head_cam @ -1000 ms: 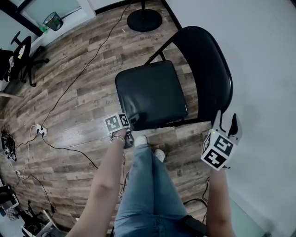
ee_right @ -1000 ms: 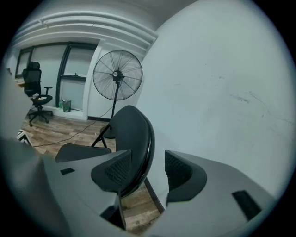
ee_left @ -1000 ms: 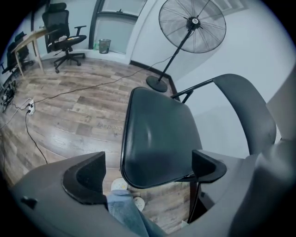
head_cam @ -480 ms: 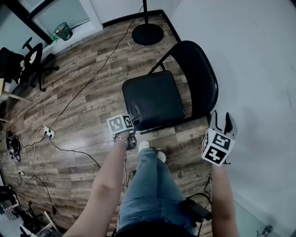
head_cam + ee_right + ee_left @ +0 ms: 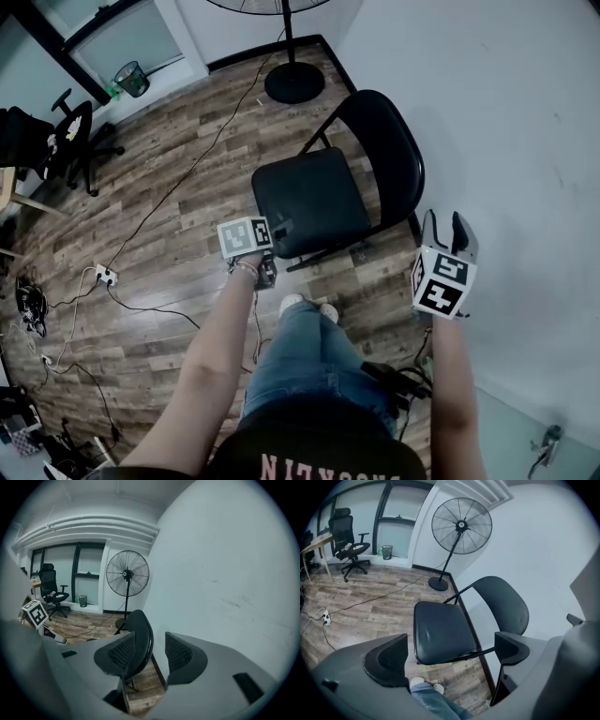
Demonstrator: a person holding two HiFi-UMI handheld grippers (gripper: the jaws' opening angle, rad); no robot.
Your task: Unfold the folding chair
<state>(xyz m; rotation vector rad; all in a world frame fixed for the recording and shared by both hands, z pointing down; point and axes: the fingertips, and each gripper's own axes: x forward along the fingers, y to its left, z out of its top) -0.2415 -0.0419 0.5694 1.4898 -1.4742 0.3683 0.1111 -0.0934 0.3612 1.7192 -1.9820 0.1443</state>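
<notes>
Here, the left gripper is seen with its jaws spread wide. Nothing is held, and nothing is touched by the pads. The folding chair is framed in the gap but stands well beyond it.

The right gripper is noted with a narrow gap between its ribbed pads. The jaws have just been closing a little, and no object is clamped. The chair's backrest is viewed through that gap, apart from the pads. In the head view this gripper is held up near the white wall, apart from the chair.

Chair: found opened out, seat flat, backrest raised, legs on the wood-plank floor, just beside the wall. The person's shoes are placed just in front of the seat edge.

Room: a pedestal fan is set behind the chair, near the wall. A power strip is laid on the planks off to the left. An office chair and a small waste bin are seen by the windows, well apart from the folding chair.
</notes>
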